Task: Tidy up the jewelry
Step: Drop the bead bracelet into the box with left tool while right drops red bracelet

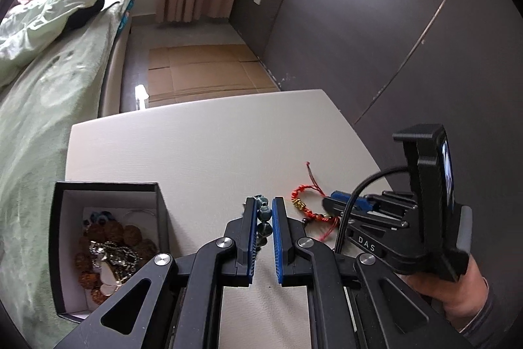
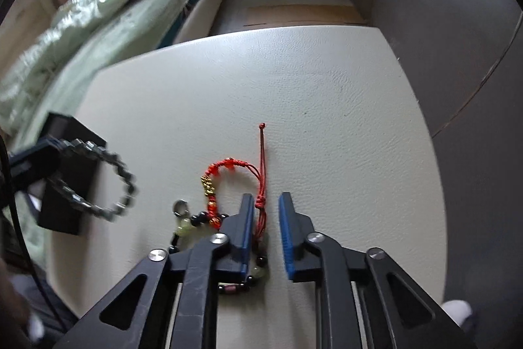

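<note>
Black jewelry box (image 1: 108,185) at table's left edge, open top, already holding bead strands and chain. Left gripper (image 1: 264,215) just right of it, nipped narrow on dark-bead bracelet (image 2: 101,182), loop hanging clear of table (image 2: 327,87); short carry leftward to box. Red cord bracelet (image 2: 228,182) flat mid-table, tail running away from the tools. Right gripper (image 2: 266,218) low over knotted tail, fingers straddling cord lengthwise; no firm pinch visible.

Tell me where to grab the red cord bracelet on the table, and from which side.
Take the red cord bracelet at its knotted cord bundle, coming down from above with a finger either side. The cords run straight and thin there, while the beaded side lies against the black-and-green bead strand.
</note>
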`<act>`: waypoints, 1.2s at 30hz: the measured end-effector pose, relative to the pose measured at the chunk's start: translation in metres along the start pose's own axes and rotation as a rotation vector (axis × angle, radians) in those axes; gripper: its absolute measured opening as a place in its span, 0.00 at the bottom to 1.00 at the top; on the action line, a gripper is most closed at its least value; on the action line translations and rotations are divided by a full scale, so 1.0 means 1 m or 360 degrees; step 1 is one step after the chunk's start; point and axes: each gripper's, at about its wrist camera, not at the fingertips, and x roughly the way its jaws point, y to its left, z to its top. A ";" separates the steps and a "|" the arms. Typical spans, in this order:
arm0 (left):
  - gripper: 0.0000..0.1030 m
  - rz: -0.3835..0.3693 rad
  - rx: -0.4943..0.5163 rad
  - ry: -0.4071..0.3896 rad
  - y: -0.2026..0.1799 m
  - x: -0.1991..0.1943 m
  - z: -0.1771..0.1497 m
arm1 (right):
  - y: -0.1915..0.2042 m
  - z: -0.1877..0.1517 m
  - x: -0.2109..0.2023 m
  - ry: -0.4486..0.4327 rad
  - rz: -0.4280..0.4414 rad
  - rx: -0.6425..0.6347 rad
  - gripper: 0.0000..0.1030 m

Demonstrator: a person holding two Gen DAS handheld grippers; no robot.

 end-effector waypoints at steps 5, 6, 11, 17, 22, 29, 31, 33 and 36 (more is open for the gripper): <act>0.09 0.0011 -0.0045 -0.0018 0.006 -0.007 0.000 | 0.003 -0.005 -0.005 0.0015 -0.0007 0.0007 0.06; 0.09 0.0013 -0.0046 -0.0027 0.005 -0.009 -0.001 | 0.003 -0.006 -0.008 0.0002 -0.0010 0.0007 0.06; 0.09 0.0057 -0.0038 -0.0115 0.004 -0.034 0.008 | 0.003 -0.003 -0.037 -0.0139 0.0061 0.0032 0.06; 0.09 0.0141 -0.0025 -0.0197 0.011 -0.070 0.018 | 0.001 0.000 -0.063 -0.0267 0.0199 0.0094 0.06; 0.09 0.0214 -0.0032 -0.0239 0.023 -0.092 0.019 | 0.002 -0.001 -0.079 -0.0366 0.0298 0.0123 0.06; 0.09 0.0292 -0.0071 -0.0243 0.043 -0.101 0.015 | 0.011 0.000 -0.087 -0.0435 0.0370 0.0119 0.06; 0.09 0.0310 -0.0079 -0.0235 0.047 -0.100 0.013 | 0.013 0.001 -0.087 -0.0439 0.0378 0.0117 0.06; 0.09 0.0320 -0.0098 -0.0224 0.055 -0.097 0.010 | 0.015 0.000 -0.089 -0.0456 0.0397 0.0121 0.06; 0.09 0.0314 -0.0140 -0.0185 0.066 -0.088 0.005 | 0.017 0.000 -0.091 -0.0469 0.0422 0.0125 0.06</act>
